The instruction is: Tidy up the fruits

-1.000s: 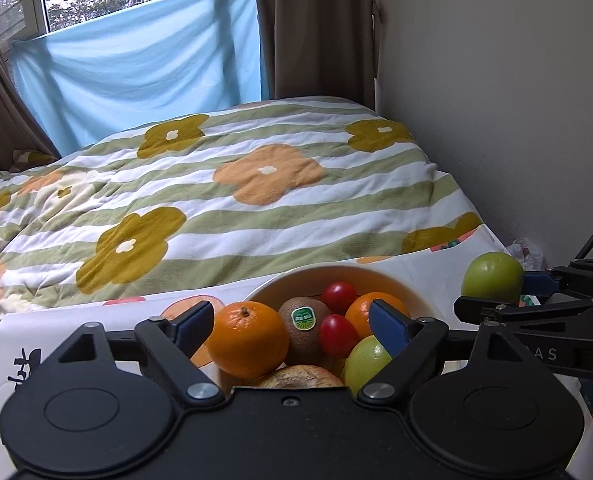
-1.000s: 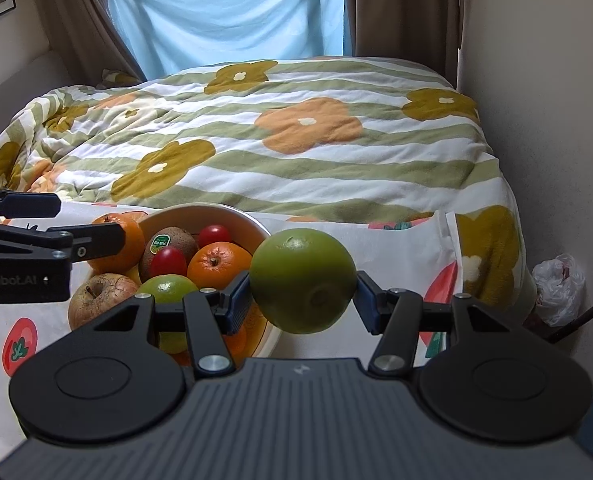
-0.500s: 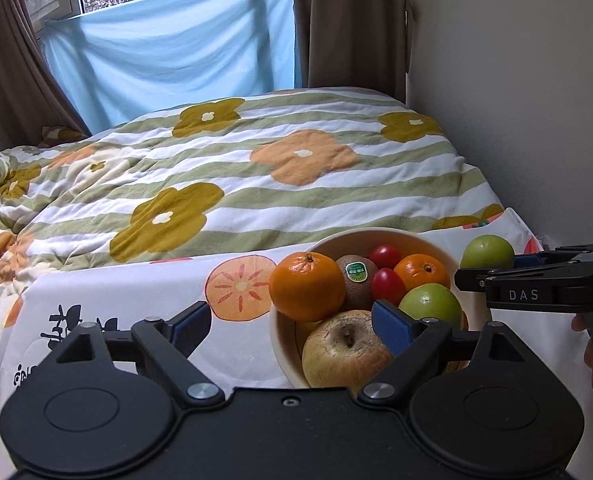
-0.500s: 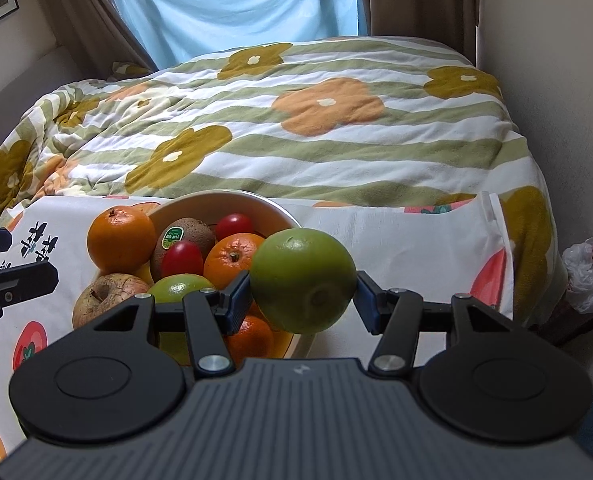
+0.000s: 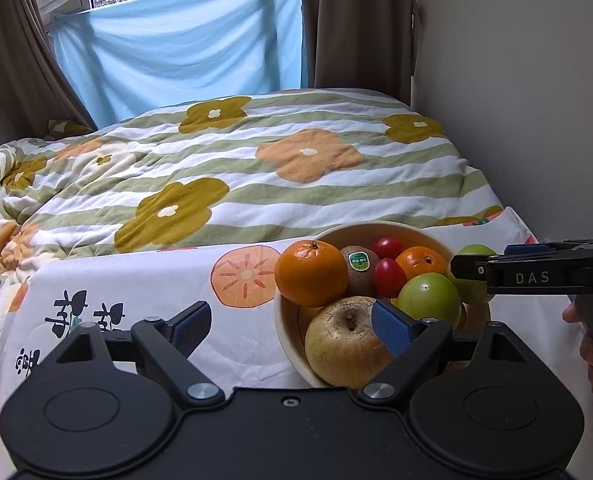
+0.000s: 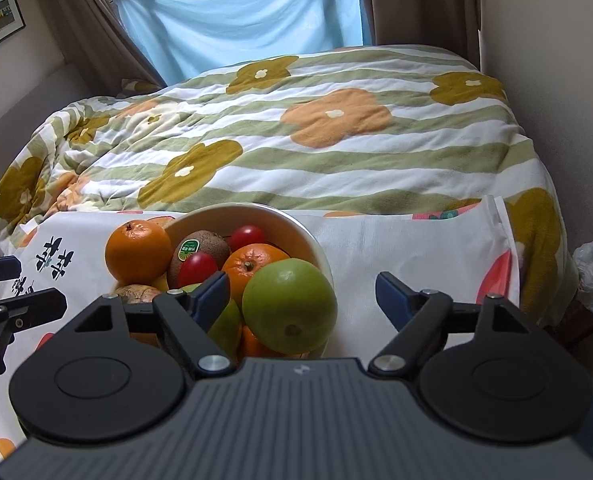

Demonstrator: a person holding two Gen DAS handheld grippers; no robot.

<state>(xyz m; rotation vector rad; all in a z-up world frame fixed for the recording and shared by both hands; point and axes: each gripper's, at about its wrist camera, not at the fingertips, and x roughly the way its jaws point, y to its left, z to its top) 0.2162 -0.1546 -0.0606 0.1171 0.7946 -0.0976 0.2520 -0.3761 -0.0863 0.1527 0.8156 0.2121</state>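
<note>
Cream bowl (image 6: 316, 240) on printed cloth (image 5: 136, 292) heaped with fruit; green apple (image 6: 289, 307) rests at its right rim, released by just-opened right gripper (image 6: 300, 292). Left gripper (image 5: 292, 326) agape, empty. "DAS" on gripper side.

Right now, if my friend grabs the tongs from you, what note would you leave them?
Right tongs: open, jaws have just been opening; the big green apple sits loose between them, on the fruit at the bowl's right edge.
Left tongs: open, empty, in front of the bowl beside the brownish apple.
Bowl: piled with oranges, kiwi, two red tomatoes, green fruit.
Done: green apple delivered.
Left: back the right tongs away gently; the apple looks perched and might roll. No other loose fruit in view.
</note>
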